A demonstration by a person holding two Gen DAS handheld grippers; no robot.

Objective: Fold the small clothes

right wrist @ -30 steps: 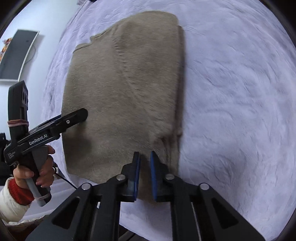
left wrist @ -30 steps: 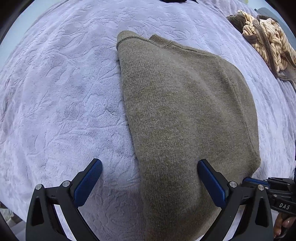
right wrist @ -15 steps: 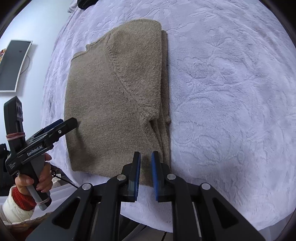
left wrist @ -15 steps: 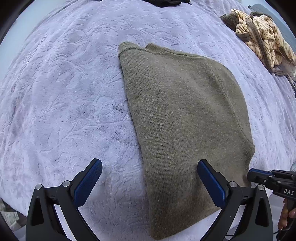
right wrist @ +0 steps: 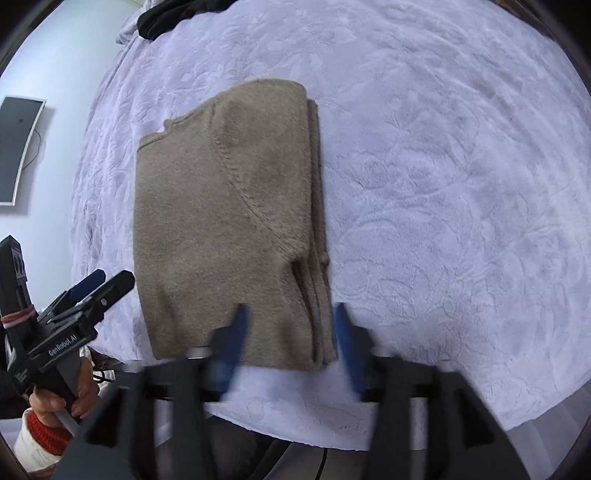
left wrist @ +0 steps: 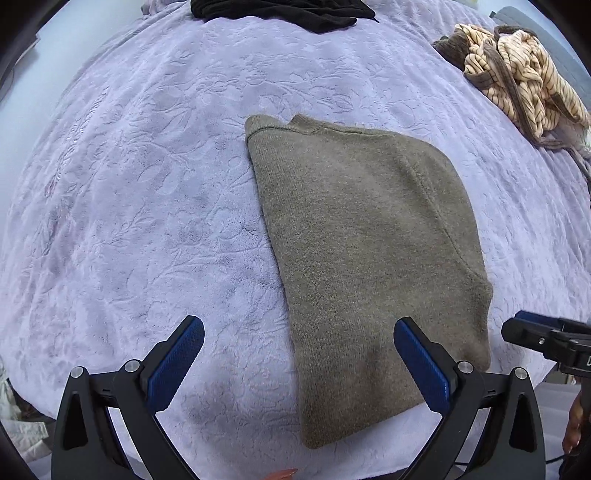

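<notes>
The olive sweater (left wrist: 365,266) lies folded lengthwise near the bedspread's (left wrist: 140,206) near edge. Above it the left gripper (left wrist: 299,365) stands wide and empty, while the right gripper (right wrist: 291,343) has just been opening, nothing between its pads. To fold crosswise well, each should likely pinch a near corner through all layers and carry both evenly toward the collar.

The blanket (left wrist: 155,206) lies bare and wide to the left of the folded sweater (left wrist: 362,240), and bare again to its right in the right wrist view. A striped heap (left wrist: 524,77) blocks the far right corner; a black garment (left wrist: 280,11) lies at the far edge.
</notes>
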